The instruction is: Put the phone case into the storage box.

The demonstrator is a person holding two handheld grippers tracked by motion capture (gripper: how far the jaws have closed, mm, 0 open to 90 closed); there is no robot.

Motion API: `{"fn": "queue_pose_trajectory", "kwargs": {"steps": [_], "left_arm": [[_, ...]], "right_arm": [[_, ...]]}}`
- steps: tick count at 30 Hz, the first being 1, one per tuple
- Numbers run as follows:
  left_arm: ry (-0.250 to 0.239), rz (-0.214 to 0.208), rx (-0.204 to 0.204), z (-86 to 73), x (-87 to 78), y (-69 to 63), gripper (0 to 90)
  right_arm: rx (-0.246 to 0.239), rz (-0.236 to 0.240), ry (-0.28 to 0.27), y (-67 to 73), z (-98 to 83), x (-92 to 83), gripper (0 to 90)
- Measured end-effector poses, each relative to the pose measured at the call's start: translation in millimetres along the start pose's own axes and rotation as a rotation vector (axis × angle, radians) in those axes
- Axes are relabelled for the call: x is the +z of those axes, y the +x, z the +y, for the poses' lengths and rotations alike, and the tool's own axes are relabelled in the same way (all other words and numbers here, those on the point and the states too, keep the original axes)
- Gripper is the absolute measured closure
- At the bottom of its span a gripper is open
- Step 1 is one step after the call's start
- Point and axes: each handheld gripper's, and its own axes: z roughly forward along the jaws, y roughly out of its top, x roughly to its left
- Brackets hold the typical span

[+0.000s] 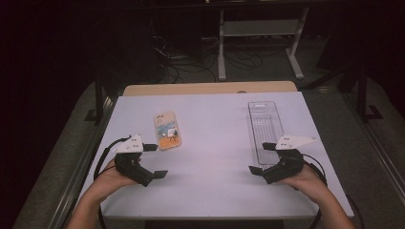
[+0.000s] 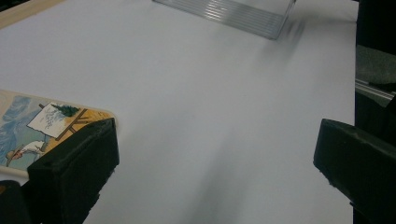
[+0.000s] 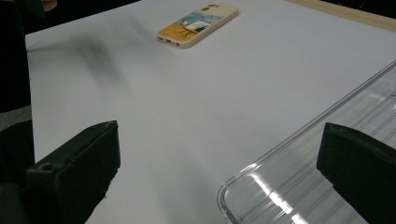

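Note:
A phone in a cream case with a painted picture (image 1: 167,130) lies face down left of the table's middle; I also see the phone (image 2: 32,128) beside my left jaw and the phone (image 3: 198,24) far off in the right gripper view. A clear plastic tray (image 1: 265,130) lies lengthwise at the right, its near corner (image 3: 299,182) between my right jaws. My left gripper (image 1: 155,161) is open just below the phone. My right gripper (image 1: 261,157) is open at the tray's near end. Neither holds anything.
The white tabletop (image 1: 215,157) is bare between the two grippers. A wooden strip (image 1: 210,88) runs along its far edge. Beyond it stand a white desk frame (image 1: 258,43) and loose cables on a dark floor.

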Motion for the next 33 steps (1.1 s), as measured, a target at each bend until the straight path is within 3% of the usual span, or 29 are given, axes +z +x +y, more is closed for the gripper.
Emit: {"fn": "queue_pose_trajectory", "kwargs": {"steps": [18,33], "left_arm": [[0.014,0.036,-0.033,-1.4,10.8,6.7,0.0],[0.012,0.061,-0.053,15.9,31.6,25.7,5.5]], "right_arm": [[-0.010,-0.004,0.008,-0.2,-0.2,0.6,0.0],[-0.007,-0.002,0.005,-0.6,-0.1,0.4,0.0]]}}
